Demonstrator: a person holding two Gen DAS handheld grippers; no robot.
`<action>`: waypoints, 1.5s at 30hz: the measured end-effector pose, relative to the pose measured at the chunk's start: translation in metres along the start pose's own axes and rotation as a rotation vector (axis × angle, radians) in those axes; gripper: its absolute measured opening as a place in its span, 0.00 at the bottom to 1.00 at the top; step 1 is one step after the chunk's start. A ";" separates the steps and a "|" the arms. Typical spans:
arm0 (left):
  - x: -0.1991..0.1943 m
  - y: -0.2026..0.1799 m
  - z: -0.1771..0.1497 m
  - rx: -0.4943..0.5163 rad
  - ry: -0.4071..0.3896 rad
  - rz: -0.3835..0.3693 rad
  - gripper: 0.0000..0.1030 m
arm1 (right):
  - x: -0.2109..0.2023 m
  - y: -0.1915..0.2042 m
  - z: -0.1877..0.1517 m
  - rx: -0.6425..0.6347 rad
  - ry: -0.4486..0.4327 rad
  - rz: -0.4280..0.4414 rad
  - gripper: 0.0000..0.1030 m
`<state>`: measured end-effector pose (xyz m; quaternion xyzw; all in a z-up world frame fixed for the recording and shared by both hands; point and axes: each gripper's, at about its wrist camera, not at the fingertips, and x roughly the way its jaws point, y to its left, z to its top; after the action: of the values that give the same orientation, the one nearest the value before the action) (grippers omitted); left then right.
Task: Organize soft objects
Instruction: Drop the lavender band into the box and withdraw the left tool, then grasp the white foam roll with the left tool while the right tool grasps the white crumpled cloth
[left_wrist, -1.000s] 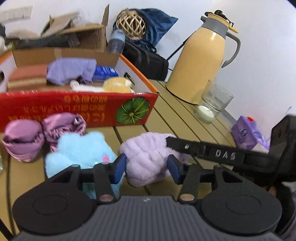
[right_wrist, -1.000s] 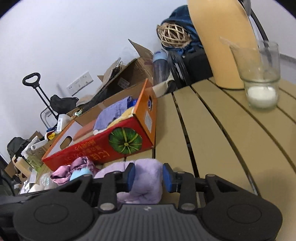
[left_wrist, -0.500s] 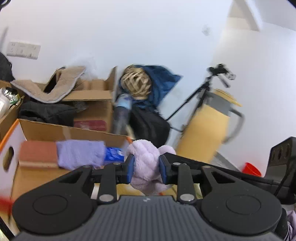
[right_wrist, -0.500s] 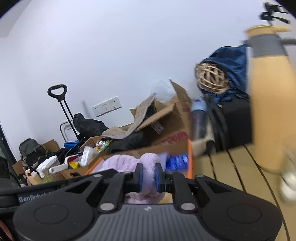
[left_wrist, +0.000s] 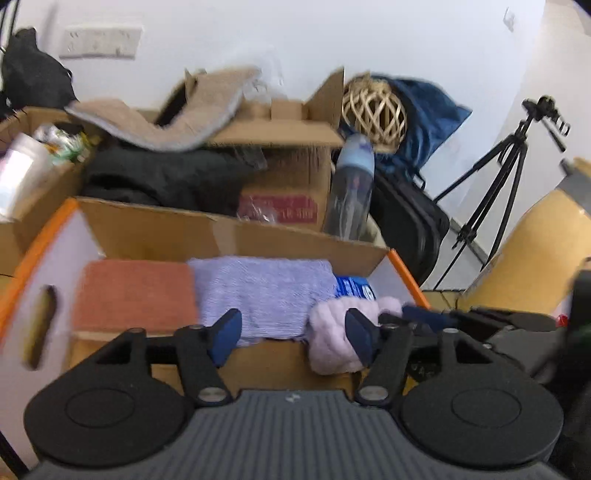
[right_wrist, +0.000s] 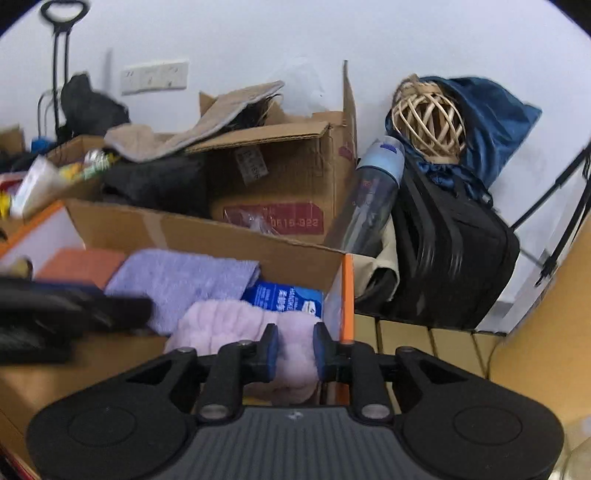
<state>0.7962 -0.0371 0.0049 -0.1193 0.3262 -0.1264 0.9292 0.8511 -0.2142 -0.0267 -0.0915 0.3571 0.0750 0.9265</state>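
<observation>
A fluffy pink plush hangs over the right end of the orange-edged cardboard box. My right gripper is shut on it, with its pads pressed into the fluff while the jaws are easing open. In the left wrist view the plush lies against the inner side of one finger of my left gripper. That gripper's jaws are opening and the other pad stands well apart from the plush. Inside the box lie a purple towel, a rust-orange towel and a blue packet.
Behind the box stand an open brown carton draped with a beige cloth, a leaning water bottle, a black bag and a wicker ball. A tripod and a yellow thermos are at the right.
Both grippers rose from the tabletop with the pink plush and moved over the box. The left gripper, shut on the plush half a second ago, now stands open.
</observation>
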 end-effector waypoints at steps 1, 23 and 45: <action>-0.012 0.004 0.001 -0.001 -0.011 0.005 0.63 | 0.000 0.001 0.001 0.009 0.020 0.021 0.19; -0.388 -0.015 -0.124 0.342 -0.396 0.121 0.97 | -0.369 0.041 -0.122 0.018 -0.396 0.262 0.70; -0.487 0.005 -0.322 0.253 -0.417 0.148 1.00 | -0.474 0.123 -0.339 0.049 -0.499 0.265 0.86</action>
<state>0.2242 0.0746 0.0394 -0.0013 0.1170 -0.0706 0.9906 0.2583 -0.2049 0.0324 0.0000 0.1286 0.2071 0.9698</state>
